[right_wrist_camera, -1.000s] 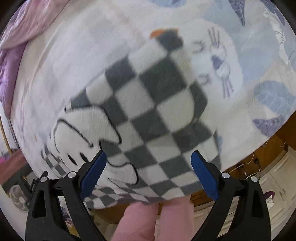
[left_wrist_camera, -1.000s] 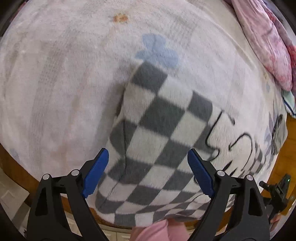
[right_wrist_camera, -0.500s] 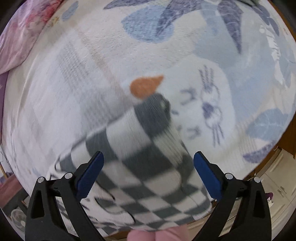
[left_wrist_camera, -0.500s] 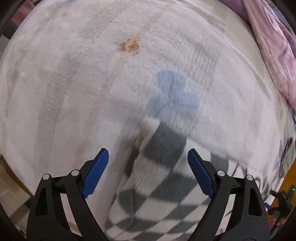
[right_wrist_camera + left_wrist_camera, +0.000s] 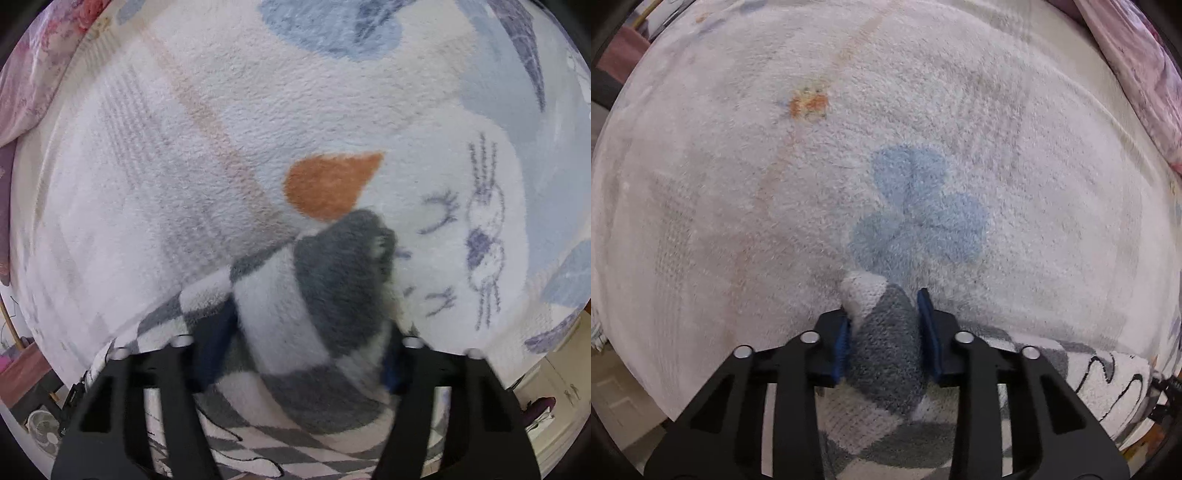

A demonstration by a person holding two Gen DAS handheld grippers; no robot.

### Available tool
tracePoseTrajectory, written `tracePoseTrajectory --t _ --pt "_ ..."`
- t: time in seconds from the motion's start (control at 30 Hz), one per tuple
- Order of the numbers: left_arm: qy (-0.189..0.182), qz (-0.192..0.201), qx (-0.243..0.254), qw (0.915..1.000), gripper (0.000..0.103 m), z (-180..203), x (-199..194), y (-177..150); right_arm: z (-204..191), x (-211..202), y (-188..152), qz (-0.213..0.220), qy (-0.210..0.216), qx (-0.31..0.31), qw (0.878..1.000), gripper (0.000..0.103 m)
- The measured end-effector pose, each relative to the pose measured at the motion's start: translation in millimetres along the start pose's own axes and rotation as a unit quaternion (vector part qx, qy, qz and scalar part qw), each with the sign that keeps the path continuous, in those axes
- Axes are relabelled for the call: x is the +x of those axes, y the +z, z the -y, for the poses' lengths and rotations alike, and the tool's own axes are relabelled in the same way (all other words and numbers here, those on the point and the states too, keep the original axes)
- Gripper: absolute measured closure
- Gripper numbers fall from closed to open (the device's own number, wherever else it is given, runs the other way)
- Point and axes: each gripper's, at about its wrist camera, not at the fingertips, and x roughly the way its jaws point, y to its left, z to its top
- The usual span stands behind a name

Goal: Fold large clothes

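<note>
Both tongs are down on the checkered garment [image 5: 886, 354] right now, each on a bunched-up corner of it.

Left tongs [image 5: 884, 332]: jaws narrow and closing, with a wad of the grey and white knit squeezed between the blue pads [image 5: 929, 325]. The pads look pressed against the fabric on both sides, and the tip of the corner pokes out just past them. The rest of the garment trails off to the right under the black arms, where you can see some black squiggly line print. Just ahead of the tongs there's a blue flower patch [image 5: 916, 210] on the fluffy white blanket [image 5: 738, 221], and further out to the left a little orange mark [image 5: 809, 103].

Right tongs [image 5: 295, 354]: same deal, jaws closing around a thicker bundle of the garment [image 5: 314, 295]. It's pretty blurry here so I can't say for sure how firmly the pads bite, but the fabric fills the gap between them. An orange teardrop shape [image 5: 328, 184] sits on the blanket just beyond the corner. A pink floral quilt [image 5: 40, 70] is way off at the far left.
</note>
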Motion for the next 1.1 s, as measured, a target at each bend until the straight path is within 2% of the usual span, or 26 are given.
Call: tracePoseTrajectory --t 0.1,0.23,0.27,0.3,0.33,0.37,0.4,0.43,0.57,0.63,0.7,0.77,0.83,0.97,1.0,1.07,1.1 --pt "0.001 0.001 0.004 1.0000 0.077 -3 -12 -6 10 -9 -7 0.008 0.026 0.006 1.000 0.065" --pt "0.010 0.004 0.017 0.9998 0.077 12 -23 -9 13 -20 -20 0.022 0.036 -0.007 0.999 0.066" --pt "0.008 -0.004 0.020 0.9998 0.069 14 -25 -8 11 -22 -23 0.020 0.033 -0.014 0.999 0.063" --pt "0.005 -0.014 0.020 0.9997 0.064 16 -24 -2 10 -23 -23 0.015 0.028 -0.017 0.999 0.054" --pt "-0.006 -0.025 0.015 0.9996 0.045 12 -24 -2 11 -25 -23 0.010 0.022 -0.018 1.000 0.049" --pt "-0.025 -0.034 0.005 0.9991 0.028 9 -25 0 11 -29 -22 0.006 0.019 -0.016 1.000 0.038" --pt "-0.044 -0.040 -0.003 0.9982 0.025 6 -26 2 9 -31 -19 -0.006 0.020 -0.017 1.000 0.023" --pt "-0.060 -0.051 -0.008 0.9968 0.025 3 -24 4 7 -33 -17 -0.019 0.026 -0.021 0.999 0.018" --pt "-0.094 -0.107 -0.047 0.9886 0.022 -13 -8 7 14 -21 -12 -0.066 0.036 -0.016 0.997 0.014" --pt "-0.147 -0.152 -0.086 0.9737 0.023 -20 6 6 20 -11 -9 -0.094 0.066 -0.011 0.993 0.014" --pt "-0.180 -0.169 -0.104 0.9634 0.023 -22 11 6 28 -8 -5 -0.109 0.086 -0.024 0.990 0.014" --pt "-0.187 -0.171 -0.075 0.9644 0.028 -18 7 5 34 -15 -10 -0.112 0.133 -0.036 0.984 0.014" --pt "-0.202 -0.178 -0.049 0.9618 0.032 -15 5 6 44 -23 -15 -0.109 0.197 -0.041 0.973 0.014" --pt "-0.234 -0.198 -0.061 0.9498 0.033 -24 12 17 70 -18 -6 -0.098 0.293 -0.007 0.951 0.020" --pt "-0.238 -0.200 -0.070 0.9478 0.033 -29 17 18 74 -18 -1 -0.090 0.308 0.002 0.947 0.020" --pt "-0.240 -0.191 -0.087 0.9478 0.033 -36 29 23 84 -13 9 -0.069 0.308 0.032 0.948 0.020" --pt "-0.234 -0.182 -0.089 0.9508 0.033 -35 33 25 89 -7 16 -0.065 0.312 0.048 0.947 0.030"
